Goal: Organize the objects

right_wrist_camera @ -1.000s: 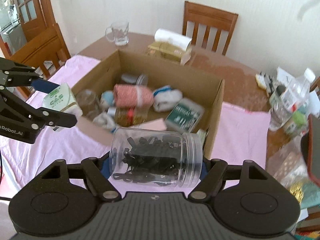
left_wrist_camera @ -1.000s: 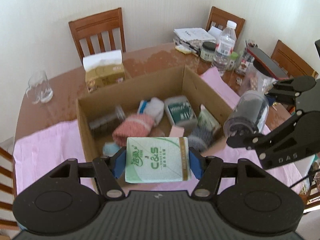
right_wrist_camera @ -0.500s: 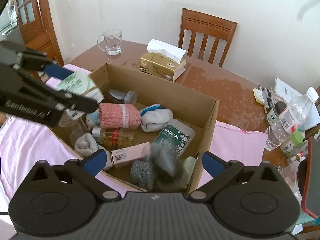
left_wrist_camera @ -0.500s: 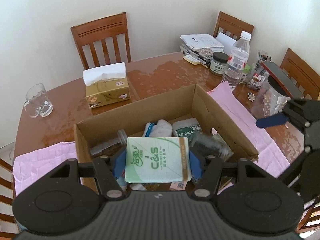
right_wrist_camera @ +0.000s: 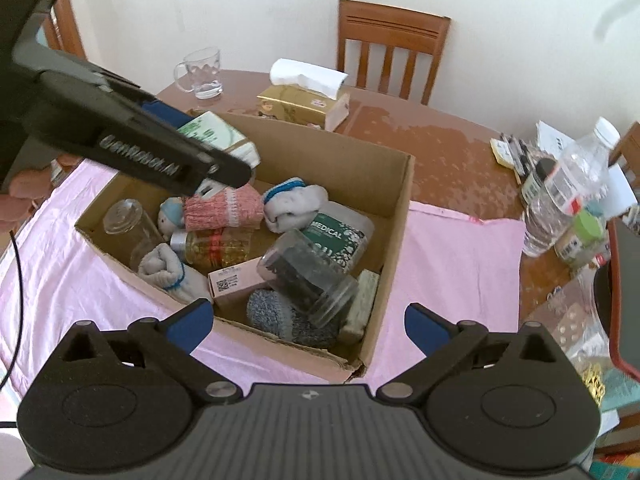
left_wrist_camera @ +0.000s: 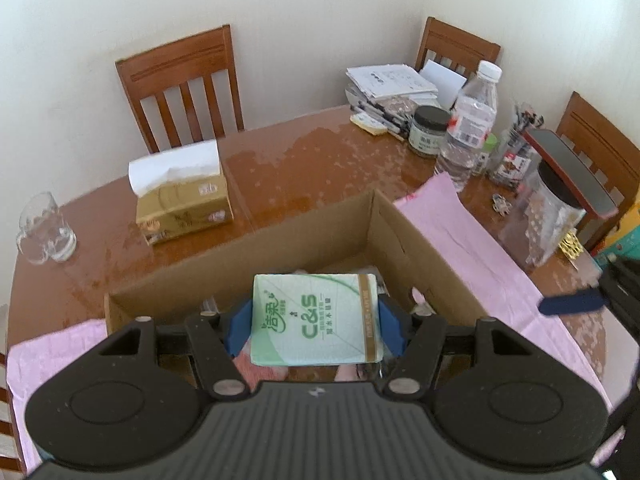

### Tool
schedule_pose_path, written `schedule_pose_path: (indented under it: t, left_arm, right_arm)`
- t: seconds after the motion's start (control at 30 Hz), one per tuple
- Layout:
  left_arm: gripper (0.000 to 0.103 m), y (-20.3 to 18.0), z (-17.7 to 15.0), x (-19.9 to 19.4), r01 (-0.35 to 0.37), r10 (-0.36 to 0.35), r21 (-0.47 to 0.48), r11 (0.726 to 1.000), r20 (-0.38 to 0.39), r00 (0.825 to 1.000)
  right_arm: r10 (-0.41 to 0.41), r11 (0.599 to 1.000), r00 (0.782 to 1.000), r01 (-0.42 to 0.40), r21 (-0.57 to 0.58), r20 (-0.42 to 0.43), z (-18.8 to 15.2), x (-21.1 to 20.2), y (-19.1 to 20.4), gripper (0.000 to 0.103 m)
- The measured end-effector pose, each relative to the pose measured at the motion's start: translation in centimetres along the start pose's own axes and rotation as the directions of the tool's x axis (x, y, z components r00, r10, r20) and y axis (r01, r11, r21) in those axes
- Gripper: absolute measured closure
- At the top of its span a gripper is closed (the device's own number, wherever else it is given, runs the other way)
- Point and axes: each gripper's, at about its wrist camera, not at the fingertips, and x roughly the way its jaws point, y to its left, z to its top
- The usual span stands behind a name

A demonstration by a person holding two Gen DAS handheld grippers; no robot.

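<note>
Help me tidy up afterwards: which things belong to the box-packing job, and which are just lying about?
In the job: cardboard box; tissue pack between the left hand-held gripper's pads; jar of black bits, lying in the box.

Lying about: tissue box, glass mug, water bottle.

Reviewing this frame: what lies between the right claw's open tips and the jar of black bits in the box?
Only the box's near cardboard wall and a grey-blue sock against it; the jar rests partly on that sock. The right wrist view shows it, right claw empty.

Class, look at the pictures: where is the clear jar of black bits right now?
In the right wrist view the jar lies on its side inside the cardboard box, toward its near right corner, resting on the grey sock beside the medical pack.
</note>
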Motion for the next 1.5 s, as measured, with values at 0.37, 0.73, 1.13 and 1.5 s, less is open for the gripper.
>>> schedule_pose_path:
  t: [0.37, 0.73, 1.13, 1.5]
  left_arm:
    - [0.008, 0.6, 0.1, -0.7, -0.052, 0.054, -0.05, 0.997, 0.048, 0.997]
    - [0.001, 1.2, -3.3, -4.3, -0.179, 0.185, -0.066, 0.982, 0.112, 0.976]
    - [0.001, -0.7, -12.2, -4.8, -0.305, 0.308, -0.137, 0.942, 0.003, 0.951]
    - [0.001, 0.1, -13.9, -5.5, -0.267, 0.234, -0.273, 0.924, -0.149, 0.961]
  right_arm:
    - [0.001, 1.0, 1.0, -0.001, 0.01, 0.013, 0.0, -0.5, -0.2, 0.0]
    - [-0.008, 1.0, 1.0, 0.007, 0.029, 0.024, 0.8, -0.7, -0.1, 0.0]
    - [-0.059, 0.991, 0.998, 0.06, 0.122, -0.008, -0.4, 0.3, 0.6, 0.0]
    - [-0.099, 0.966, 0.986, 0.128, 0.224, -0.134, -3.5, 1.2, 2.2, 0.0]
